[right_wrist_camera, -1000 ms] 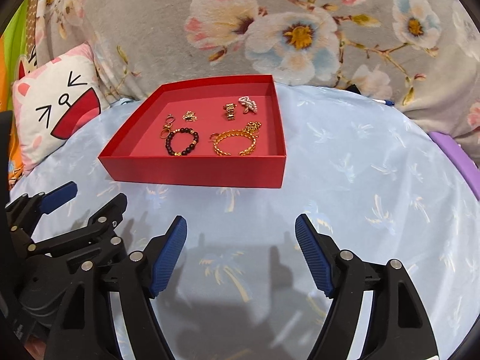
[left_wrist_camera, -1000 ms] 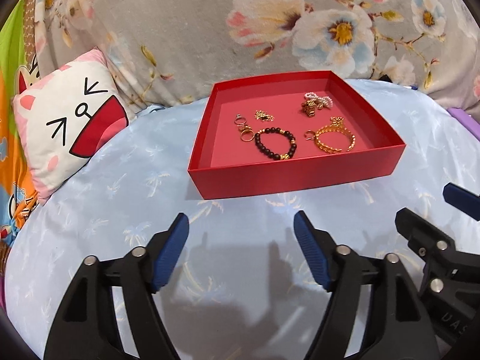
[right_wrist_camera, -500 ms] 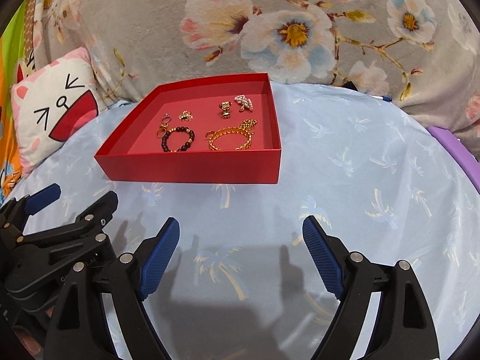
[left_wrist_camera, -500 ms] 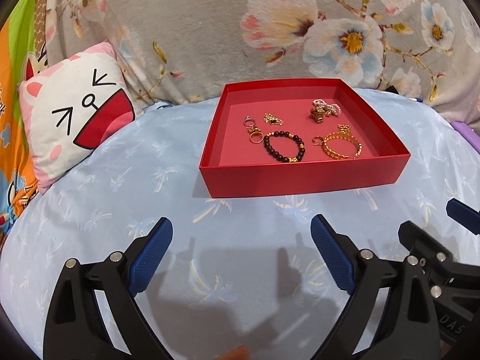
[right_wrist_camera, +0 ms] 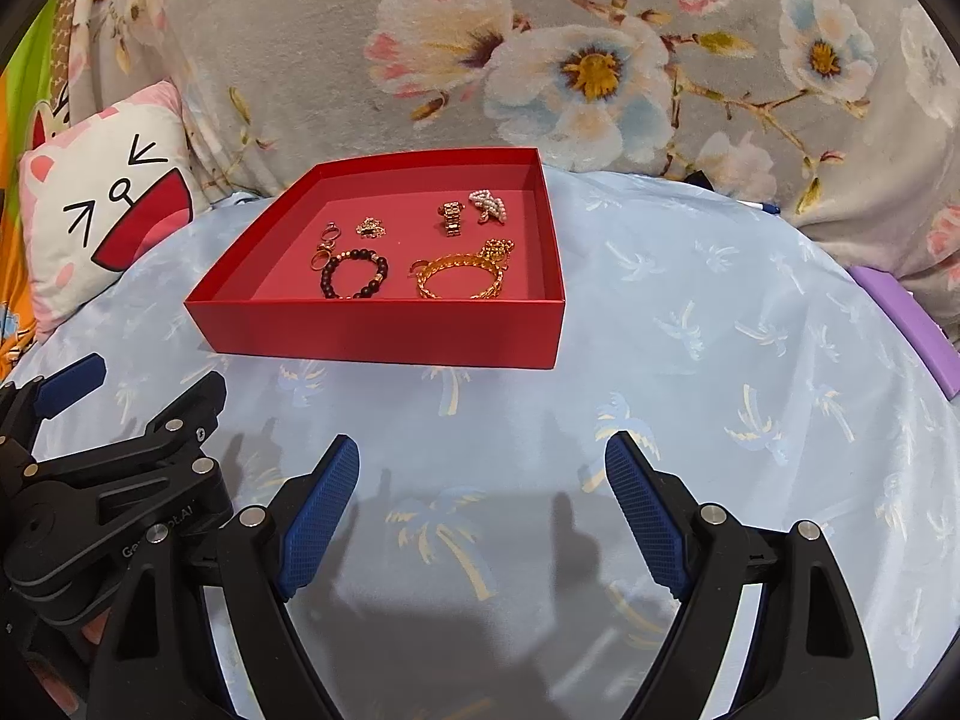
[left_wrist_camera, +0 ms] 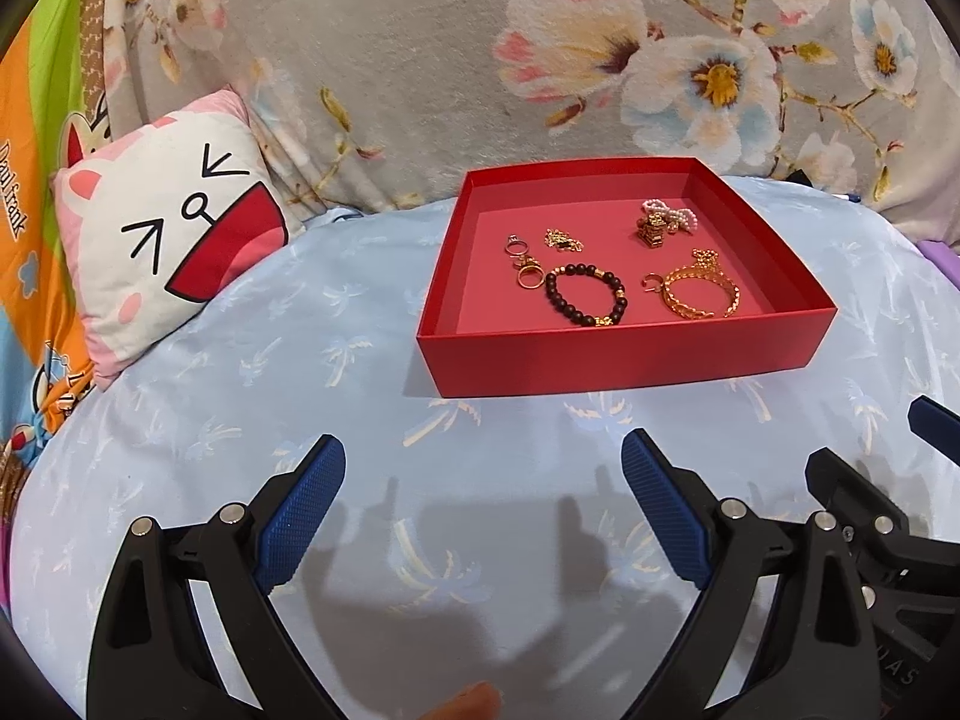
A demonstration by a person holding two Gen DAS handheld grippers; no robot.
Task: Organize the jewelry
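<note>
While both the left claw [left_wrist_camera: 483, 483] and right claw [right_wrist_camera: 482, 489] hover spread wide and empty over the bed [right_wrist_camera: 690, 396], the jewelry [right_wrist_camera: 465, 276] lies sorted inside the red tray [right_wrist_camera: 384, 330], near ahead

matt card tray [left_wrist_camera: 624, 354]; shiny gold bracelet [left_wrist_camera: 699, 297].

Black claw [left_wrist_camera: 480, 474], blue textured pads [right_wrist_camera: 318, 510]

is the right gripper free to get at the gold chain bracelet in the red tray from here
Probably yes: the right gripper is open, short of the red tray, and the gold chain bracelet lies uncovered near the front wall.
</note>
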